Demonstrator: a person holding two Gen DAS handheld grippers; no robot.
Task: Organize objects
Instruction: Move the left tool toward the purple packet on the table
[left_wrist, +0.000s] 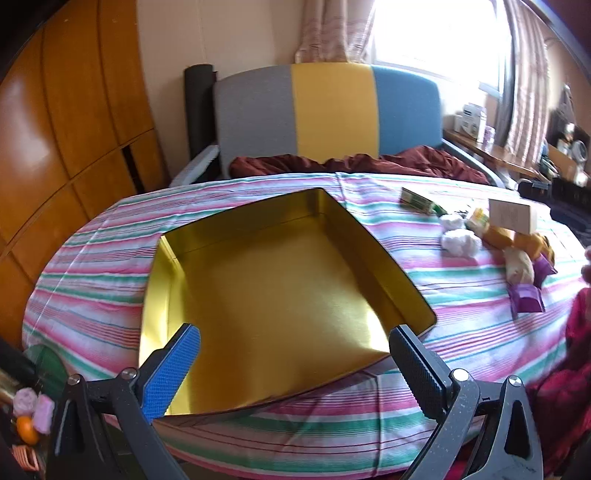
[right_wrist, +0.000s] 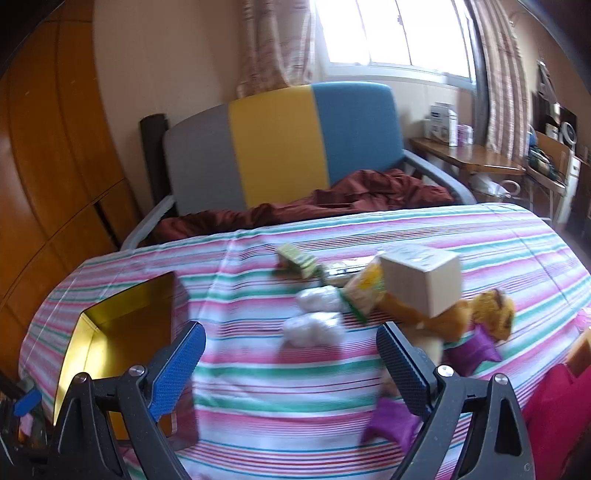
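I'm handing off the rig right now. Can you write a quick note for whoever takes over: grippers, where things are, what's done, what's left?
Left gripper: open, empty, hanging over the near edge of the gold tin.
Right gripper: open, empty, above the striped cloth, just short of the pile.
Tin: on the cloth, to the left of the pile, nothing inside.
Pile, all loose on the cloth: beige box resting on orange packets, two white wads, green carton, purple packets.
Done: nothing sorted yet.
Left: probably every item goes into the tin; the white wads lie nearest the right fingers.
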